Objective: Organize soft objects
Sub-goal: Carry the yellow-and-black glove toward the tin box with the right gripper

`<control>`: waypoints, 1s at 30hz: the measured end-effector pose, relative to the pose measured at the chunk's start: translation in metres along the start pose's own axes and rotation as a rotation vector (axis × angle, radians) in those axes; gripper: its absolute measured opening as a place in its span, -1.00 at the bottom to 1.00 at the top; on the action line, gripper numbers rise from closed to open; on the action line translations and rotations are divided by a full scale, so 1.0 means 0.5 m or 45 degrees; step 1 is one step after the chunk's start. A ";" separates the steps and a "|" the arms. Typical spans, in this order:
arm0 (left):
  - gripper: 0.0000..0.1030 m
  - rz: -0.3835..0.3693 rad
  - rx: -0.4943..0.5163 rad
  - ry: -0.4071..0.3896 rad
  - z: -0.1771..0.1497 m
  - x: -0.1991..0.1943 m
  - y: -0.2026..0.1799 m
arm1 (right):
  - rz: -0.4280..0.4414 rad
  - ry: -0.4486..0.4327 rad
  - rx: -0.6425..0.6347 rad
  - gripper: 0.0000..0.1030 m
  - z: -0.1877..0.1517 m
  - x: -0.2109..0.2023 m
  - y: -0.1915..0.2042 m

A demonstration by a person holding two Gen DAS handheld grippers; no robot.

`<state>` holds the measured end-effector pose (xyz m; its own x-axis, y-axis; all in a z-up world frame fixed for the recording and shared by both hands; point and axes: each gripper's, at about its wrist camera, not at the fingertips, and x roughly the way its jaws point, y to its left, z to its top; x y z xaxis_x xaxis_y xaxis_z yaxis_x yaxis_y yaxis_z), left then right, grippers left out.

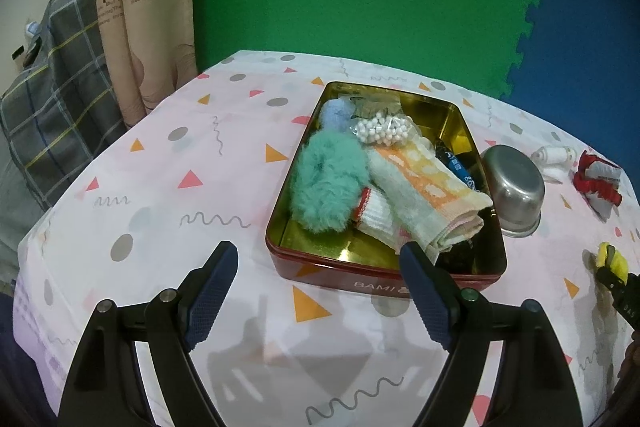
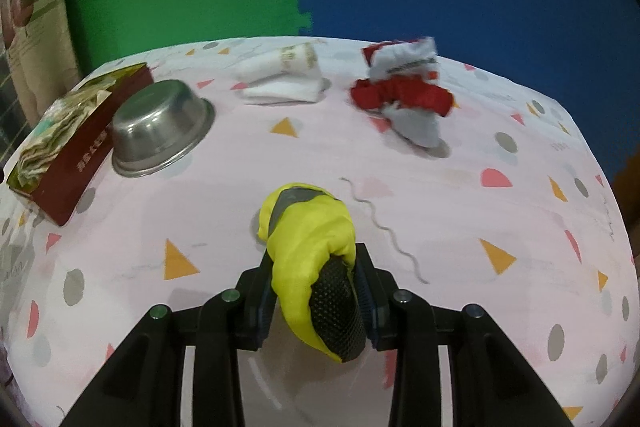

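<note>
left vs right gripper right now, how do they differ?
The left gripper stands wide open with nothing between its fingers; the right gripper is clamped on a yellow and black glove. The left gripper points at the red tin, already loaded with soft items; the right gripper sits over bare tablecloth, to the right of the tin and the steel bowl. Both have black frames, dark blue pads and tilt down at the table.

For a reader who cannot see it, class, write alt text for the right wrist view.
The right gripper clamps a yellow glove above a patterned tablecloth. Beyond lie an upturned steel bowl, a red tin, white socks and a red-and-grey cloth.
</note>
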<state>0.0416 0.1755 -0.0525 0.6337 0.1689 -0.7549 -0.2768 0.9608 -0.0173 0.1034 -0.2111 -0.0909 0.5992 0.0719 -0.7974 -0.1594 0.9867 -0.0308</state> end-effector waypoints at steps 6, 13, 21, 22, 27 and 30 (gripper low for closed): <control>0.57 0.005 0.000 0.003 0.000 0.001 0.000 | 0.037 0.000 -0.029 -0.31 0.007 -0.002 0.039; 0.58 0.010 -0.024 0.008 -0.001 0.004 0.008 | 0.081 -0.015 -0.064 -0.31 0.019 -0.009 0.080; 0.58 0.004 -0.030 0.013 0.000 0.005 0.011 | 0.152 -0.026 -0.109 -0.31 0.036 -0.022 0.132; 0.58 0.005 -0.033 0.012 0.000 0.005 0.010 | 0.158 -0.029 -0.121 -0.31 0.038 -0.025 0.139; 0.58 0.005 -0.046 0.019 -0.001 0.007 0.012 | 0.187 -0.045 -0.158 -0.31 0.053 -0.037 0.170; 0.58 0.011 -0.065 0.021 0.001 0.007 0.020 | 0.207 -0.051 -0.177 -0.31 0.062 -0.041 0.191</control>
<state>0.0415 0.1856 -0.0552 0.6190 0.1729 -0.7661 -0.3190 0.9467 -0.0441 0.1002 -0.1139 -0.0586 0.5868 0.2372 -0.7742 -0.3616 0.9322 0.0115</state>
